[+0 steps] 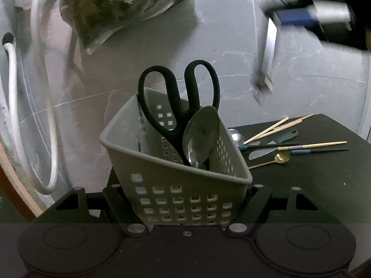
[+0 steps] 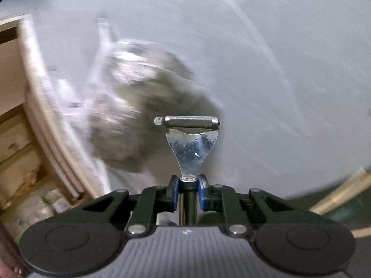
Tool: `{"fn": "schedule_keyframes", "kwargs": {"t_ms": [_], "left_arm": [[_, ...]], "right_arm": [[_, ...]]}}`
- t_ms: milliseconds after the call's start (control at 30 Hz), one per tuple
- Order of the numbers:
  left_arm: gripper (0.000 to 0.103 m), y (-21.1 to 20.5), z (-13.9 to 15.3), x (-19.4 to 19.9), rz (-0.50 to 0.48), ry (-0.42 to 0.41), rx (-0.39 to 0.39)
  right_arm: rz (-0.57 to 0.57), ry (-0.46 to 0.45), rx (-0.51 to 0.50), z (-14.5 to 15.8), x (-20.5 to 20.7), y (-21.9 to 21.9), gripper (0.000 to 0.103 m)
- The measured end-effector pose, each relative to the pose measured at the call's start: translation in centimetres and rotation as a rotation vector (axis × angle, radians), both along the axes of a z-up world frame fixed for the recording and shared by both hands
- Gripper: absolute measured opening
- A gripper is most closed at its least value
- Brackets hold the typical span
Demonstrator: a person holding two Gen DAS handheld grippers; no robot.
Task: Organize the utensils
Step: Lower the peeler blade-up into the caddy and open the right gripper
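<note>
Right gripper [image 2: 188, 186] clamped on the handle of a metal peeler [image 2: 193, 139], blue pads either side of the stem just below the head; blade end points away from the camera, view behind it smeared. In the left wrist view the peeler [image 1: 264, 53] hangs blurred at far right, well above the table [image 1: 313, 185]. Left gripper [image 1: 187, 206] closed on the near wall of the grey perforated caddy [image 1: 162, 185], holding it at the table's near left edge. Caddy already holds black scissors [image 1: 178, 97] and a large spoon [image 1: 201, 136]. Loose chopsticks [image 1: 278, 126], small knives and a gold spoon [image 1: 278, 158] lie to its right – not yet sorted.

Risks, as judged: narrow grip on a smooth stem – peeler could swivel or slip; head may catch on the scissor loops or caddy rim on entry and tip the caddy
</note>
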State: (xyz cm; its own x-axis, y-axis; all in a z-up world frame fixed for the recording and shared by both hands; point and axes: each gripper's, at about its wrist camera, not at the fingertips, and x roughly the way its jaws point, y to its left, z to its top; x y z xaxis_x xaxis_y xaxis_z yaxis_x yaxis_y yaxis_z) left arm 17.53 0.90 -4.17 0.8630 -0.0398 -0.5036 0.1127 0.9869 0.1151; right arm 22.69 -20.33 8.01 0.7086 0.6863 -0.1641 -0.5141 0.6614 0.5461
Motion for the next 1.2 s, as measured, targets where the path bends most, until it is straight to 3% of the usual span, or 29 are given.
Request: {"fn": "schedule_keyframes", "kwargs": {"t_ms": [133,267,500,700,800,900,967,1067,1200], "left_arm": [[0.078,-0.2,-0.1,0.0,-0.012,0.000,0.000],[0.078,-0.3,-0.2,-0.1,-0.013,-0.002,0.000],[0.078,-0.3,-0.2,-0.3,-0.012,-0.003,0.000],[0.078,-0.3,-0.2,-0.3,-0.013,-0.003,0.000],[0.078,-0.4,-0.3,-0.3,-0.013,-0.003,0.001],[0.078,-0.3,-0.3,-0.3,-0.011,-0.001,0.001],[0.078,-0.4,-0.2,-0.3,-0.012,-0.001,0.004],[0.078,-0.4,-0.2,-0.3,-0.011,0.000,0.003],[0.078,-0.4,-0.2,-0.3,-0.011,0.002,0.003]], "right_arm": [[0.118,-0.105,-0.050,1.4,-0.5,2.9,0.019],[0.203,-0.116,-0.116,0.1,-1.0,5.7,0.019],[0.306,-0.059,-0.231,-2.9,-2.2,8.5,0.020],[0.330,-0.023,-0.309,-4.0,-3.2,8.2,0.023],[0.321,-0.013,-0.303,-4.1,-3.2,7.6,0.038],[0.296,-0.010,-0.271,-3.9,-2.8,6.5,0.059],[0.265,-0.008,-0.244,-3.7,-2.4,5.6,0.079],[0.145,0.022,-0.217,-3.8,-1.6,3.1,0.100],[-0.044,0.174,-0.219,-6.4,0.2,-0.6,0.103]]}}
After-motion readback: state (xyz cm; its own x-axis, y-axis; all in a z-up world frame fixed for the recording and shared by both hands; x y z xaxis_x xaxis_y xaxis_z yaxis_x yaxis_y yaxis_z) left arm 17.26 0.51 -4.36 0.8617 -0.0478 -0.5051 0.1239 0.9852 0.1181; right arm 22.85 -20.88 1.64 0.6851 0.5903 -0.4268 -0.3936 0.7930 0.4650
